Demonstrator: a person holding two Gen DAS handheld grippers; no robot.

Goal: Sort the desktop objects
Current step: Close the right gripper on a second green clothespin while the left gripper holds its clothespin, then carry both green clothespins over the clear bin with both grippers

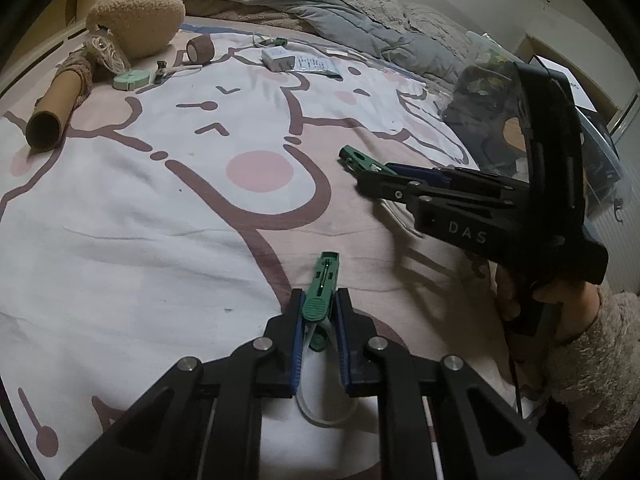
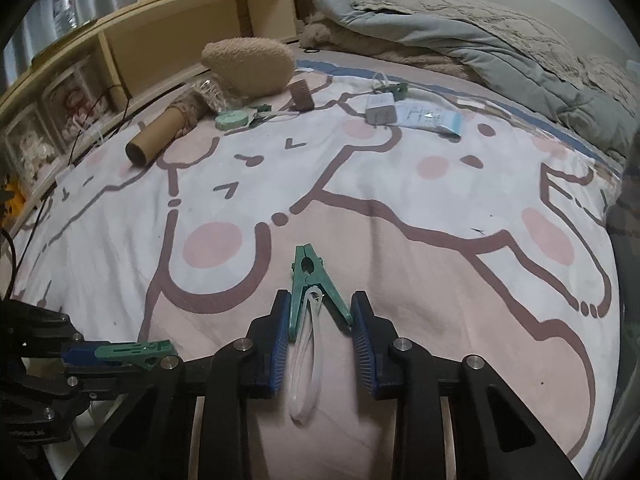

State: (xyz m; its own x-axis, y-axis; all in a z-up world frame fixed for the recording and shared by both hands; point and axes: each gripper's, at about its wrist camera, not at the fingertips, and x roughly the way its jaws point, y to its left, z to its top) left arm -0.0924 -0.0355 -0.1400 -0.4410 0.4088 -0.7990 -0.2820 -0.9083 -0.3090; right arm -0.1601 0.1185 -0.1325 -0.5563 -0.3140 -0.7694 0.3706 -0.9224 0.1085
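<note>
- Left wrist view: the left gripper [image 1: 318, 312] is clamped on a green clothes peg [image 1: 321, 292] by its handle end, the peg's tip pointing away over the cartoon-print bedsheet [image 1: 160, 220]; a white loop hangs from the peg between the fingers.
- Right wrist view: the right gripper [image 2: 320, 320] holds a second green peg [image 2: 310, 280] between its blue pads, both splayed handles touching them, with a white loop [image 2: 306, 364] trailing back.
- Both pegs sit above the sheet's near edge.
- Along the far edge lie a cardboard tube [image 2: 158, 136], a mint tape measure [image 2: 231, 119], a brown bandage roll [image 2: 302, 95], a white charger [image 2: 380, 110] and a beige plush [image 2: 248, 66].
</note>
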